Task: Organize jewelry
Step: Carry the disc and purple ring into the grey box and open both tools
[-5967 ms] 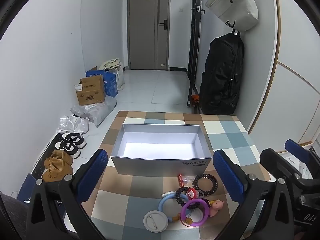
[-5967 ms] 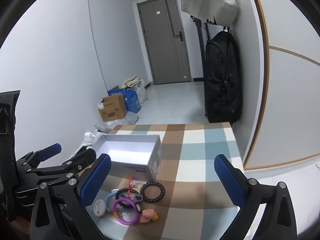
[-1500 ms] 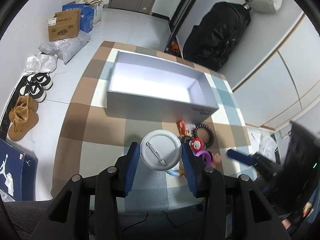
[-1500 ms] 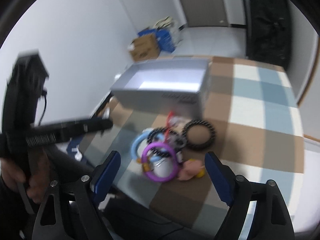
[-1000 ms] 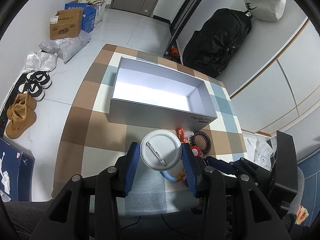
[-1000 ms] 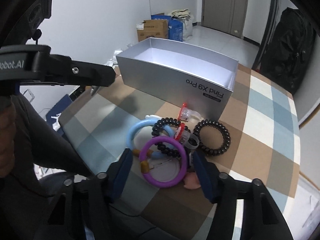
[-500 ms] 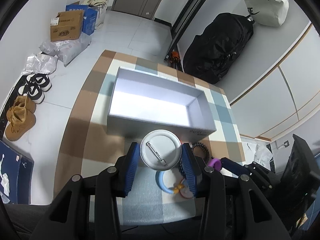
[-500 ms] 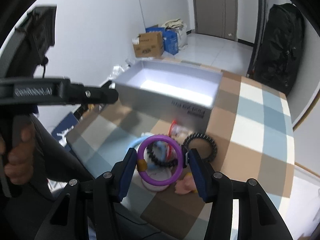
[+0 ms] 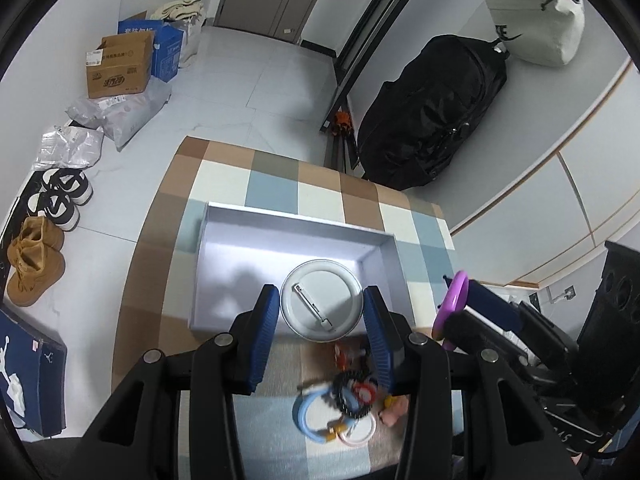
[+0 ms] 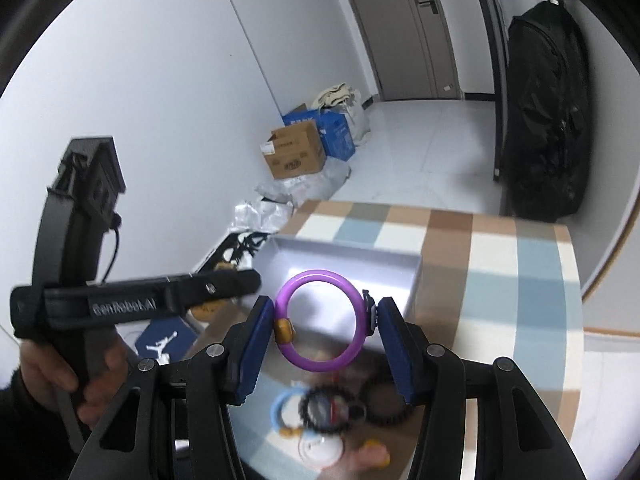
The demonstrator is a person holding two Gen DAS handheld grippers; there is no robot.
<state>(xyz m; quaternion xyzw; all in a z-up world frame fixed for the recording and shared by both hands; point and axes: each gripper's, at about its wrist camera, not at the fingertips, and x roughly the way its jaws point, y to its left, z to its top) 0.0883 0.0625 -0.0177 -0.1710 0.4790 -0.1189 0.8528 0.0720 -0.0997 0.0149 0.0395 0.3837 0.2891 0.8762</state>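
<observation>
My left gripper point(image 9: 322, 300) is shut on a round silver pin badge point(image 9: 322, 300), back side up with its pin showing, held over the near part of the open silver box point(image 9: 280, 236). My right gripper point(image 10: 324, 320) is shut on a purple ring bracelet point(image 10: 320, 320) with an orange bead, lifted above the table in front of the box point(image 10: 344, 264). The left wrist view shows that bracelet point(image 9: 454, 300) edge-on at the right of the box. On the checked cloth lie a light blue ring point(image 9: 310, 412), black bead bracelets point(image 9: 348, 396) and a pink charm point(image 9: 394, 408).
The table point(image 9: 280, 168) is covered by a brown, blue and white checked cloth. A black backpack point(image 9: 432, 104) leans at the wall behind it. Cardboard boxes point(image 9: 120, 64), bags and shoes point(image 9: 60, 196) lie on the floor at the left. A hand point(image 10: 60, 364) grips the left tool.
The left gripper carried the badge forward from the cloth to over the box. The right gripper closed on the purple bracelet, lifted it off the pile and rolled.
</observation>
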